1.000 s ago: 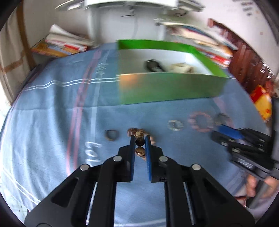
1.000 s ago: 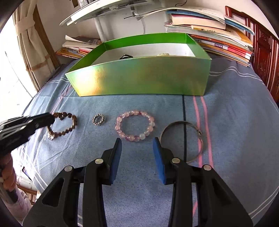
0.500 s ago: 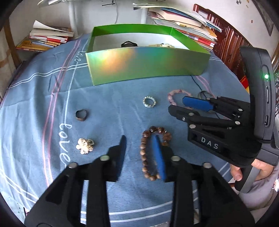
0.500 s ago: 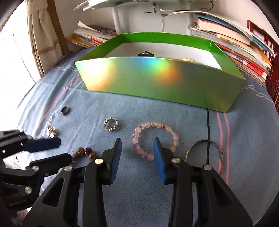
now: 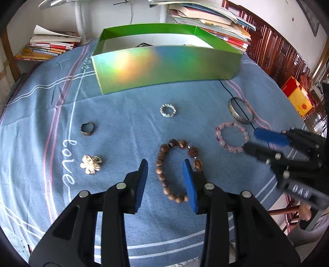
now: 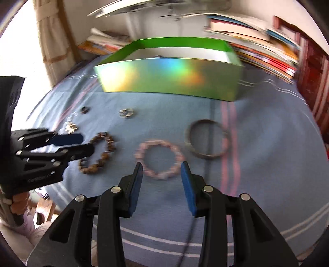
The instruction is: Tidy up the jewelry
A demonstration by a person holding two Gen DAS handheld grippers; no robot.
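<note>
A brown bead bracelet (image 5: 172, 162) lies on the blue cloth, partly between the jaws of my open left gripper (image 5: 165, 166), which holds nothing. A pink bead bracelet (image 6: 159, 159) lies just ahead of my open right gripper (image 6: 161, 170); it also shows in the left wrist view (image 5: 231, 136). A silver bangle (image 5: 240, 111) lies beyond it. A small silver beaded ring (image 5: 168, 110), a dark ring (image 5: 87, 129) and a gold flower brooch (image 5: 90, 164) lie on the cloth. The green box (image 5: 164, 65) stands behind with some items inside.
Stacks of books (image 5: 213, 18) sit behind the box and at the back left (image 5: 51, 44). A thin black cable (image 5: 236, 100) runs across the cloth through the bangle. The right gripper (image 5: 259, 141) shows at the right in the left wrist view.
My left gripper has let go of the brown bracelet, opened and drawn back. My right gripper has moved toward the pink bracelet, which now lies close before its jaws.
</note>
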